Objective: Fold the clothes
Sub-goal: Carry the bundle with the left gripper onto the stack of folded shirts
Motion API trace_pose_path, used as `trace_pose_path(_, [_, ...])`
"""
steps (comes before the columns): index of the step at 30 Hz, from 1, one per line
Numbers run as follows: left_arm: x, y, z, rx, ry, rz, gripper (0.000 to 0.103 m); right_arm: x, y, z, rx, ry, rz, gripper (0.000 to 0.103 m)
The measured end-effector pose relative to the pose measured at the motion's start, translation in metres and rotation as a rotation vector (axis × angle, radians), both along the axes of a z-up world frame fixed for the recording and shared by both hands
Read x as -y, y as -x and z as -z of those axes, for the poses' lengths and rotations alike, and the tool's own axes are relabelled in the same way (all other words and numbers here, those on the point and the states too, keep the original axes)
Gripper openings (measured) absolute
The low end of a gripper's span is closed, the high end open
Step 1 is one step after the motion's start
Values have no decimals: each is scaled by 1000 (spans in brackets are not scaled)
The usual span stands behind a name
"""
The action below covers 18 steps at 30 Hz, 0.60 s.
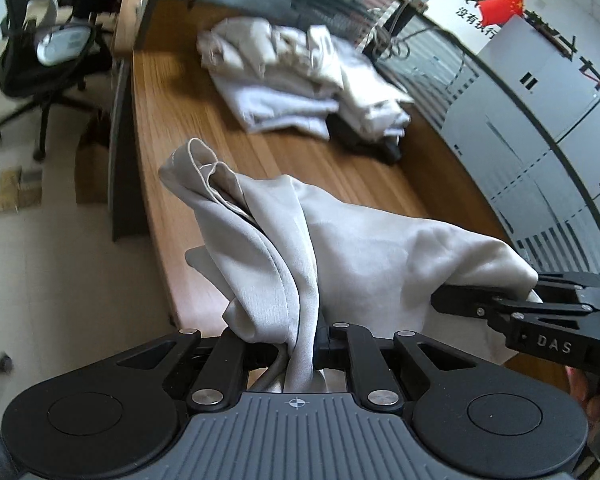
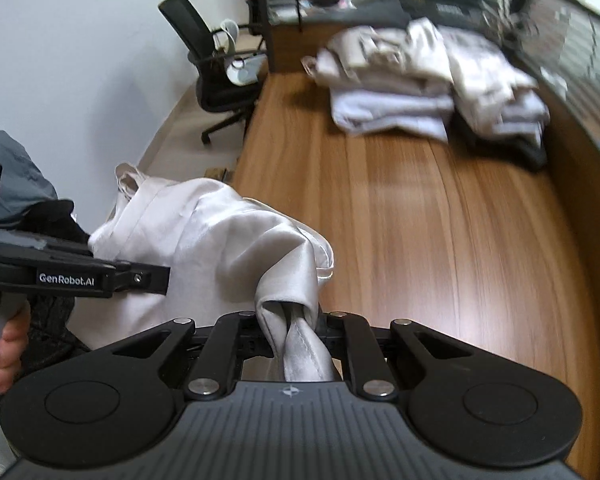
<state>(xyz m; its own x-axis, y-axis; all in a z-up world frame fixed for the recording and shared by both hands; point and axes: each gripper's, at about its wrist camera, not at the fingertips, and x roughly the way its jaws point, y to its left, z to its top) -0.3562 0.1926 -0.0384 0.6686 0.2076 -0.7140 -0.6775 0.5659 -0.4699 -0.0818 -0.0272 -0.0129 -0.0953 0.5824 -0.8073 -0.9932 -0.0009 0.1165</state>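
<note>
— Where are we?
— Both my jaws are clamped on the pale garment [image 1: 364,248], which is slung between them above the wooden surface [image 1: 300,168].
— Next?
— Probably spread it flat, clear of the stack [image 1: 300,84].

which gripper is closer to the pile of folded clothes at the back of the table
Right, by a little, as far as these views show. The right gripper hangs over the table with the pile of folded clothes ahead; the left gripper sits at the table's near-left edge. Both clamp the grey garment.
</note>
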Motion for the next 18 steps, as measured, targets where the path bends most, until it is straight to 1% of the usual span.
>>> trace_pose_path(5, [-28,16,-33,-11,-32,14,13,-43,23,-29,-4,-29,2,13])
trace_pose_path(9, [-55,17,-50,-9,-42,31,13,-76,29,-49,-4,-39,-11,13])
trace_pose_path(14, [-99,-3,-56,6,-43,51,13,-119,16,-61,-11,-45,-13,14])
trace_pose_path(18, [-144,-36,-54,14,-41,82,13,-162,-9,-58,-6,-51,-2,14])
